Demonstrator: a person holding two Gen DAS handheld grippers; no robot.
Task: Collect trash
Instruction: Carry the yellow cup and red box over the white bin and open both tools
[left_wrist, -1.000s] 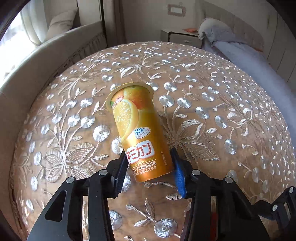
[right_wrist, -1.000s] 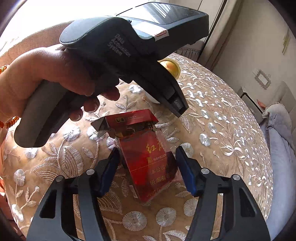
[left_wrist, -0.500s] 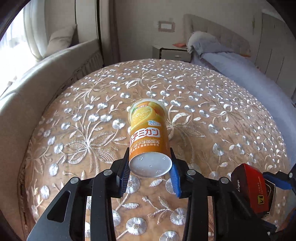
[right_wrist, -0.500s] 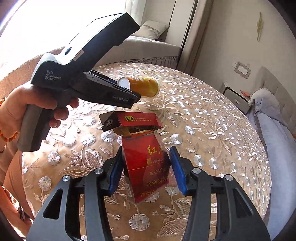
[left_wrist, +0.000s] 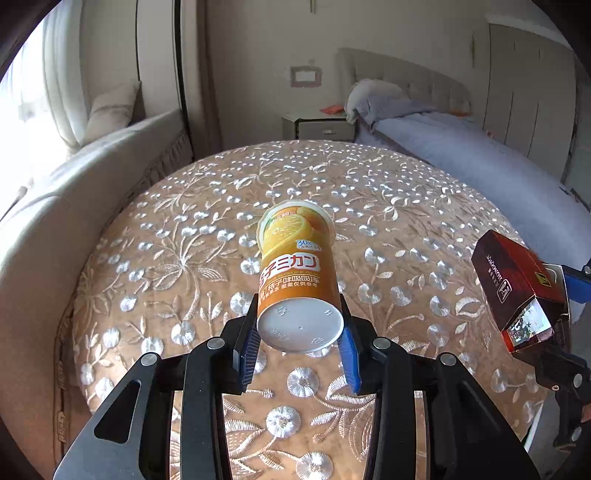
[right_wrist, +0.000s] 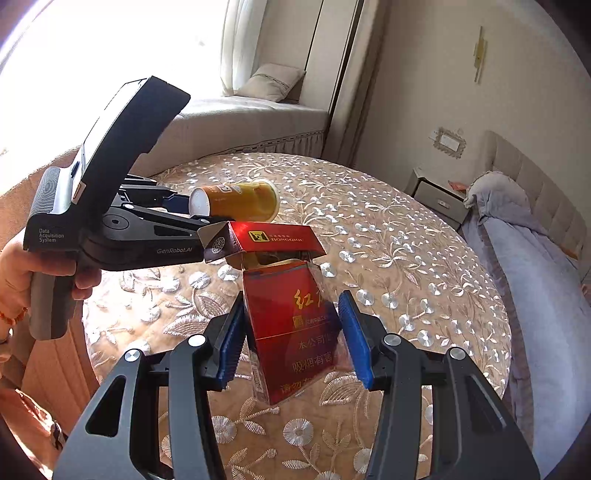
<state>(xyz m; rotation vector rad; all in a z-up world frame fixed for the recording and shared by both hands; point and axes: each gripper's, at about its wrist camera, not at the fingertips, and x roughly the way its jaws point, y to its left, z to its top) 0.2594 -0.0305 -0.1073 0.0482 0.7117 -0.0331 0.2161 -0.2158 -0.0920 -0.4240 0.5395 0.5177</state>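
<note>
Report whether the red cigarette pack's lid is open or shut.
Open. The red cigarette pack, clamped in the right gripper, has its flip lid hinged back, exposing the inside.

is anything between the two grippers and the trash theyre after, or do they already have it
Nothing stands between them. The left gripper is shut on the orange cup, and the right gripper is shut on the red cigarette pack, both lifted above the embroidered tablecloth. No bin shows in either view.

Your left tongs (left_wrist: 300, 343) clamp the orange cup (left_wrist: 297, 275) above the embroidered surface (left_wrist: 166, 266); red cigarette pack (left_wrist: 517, 291) at right.
</note>
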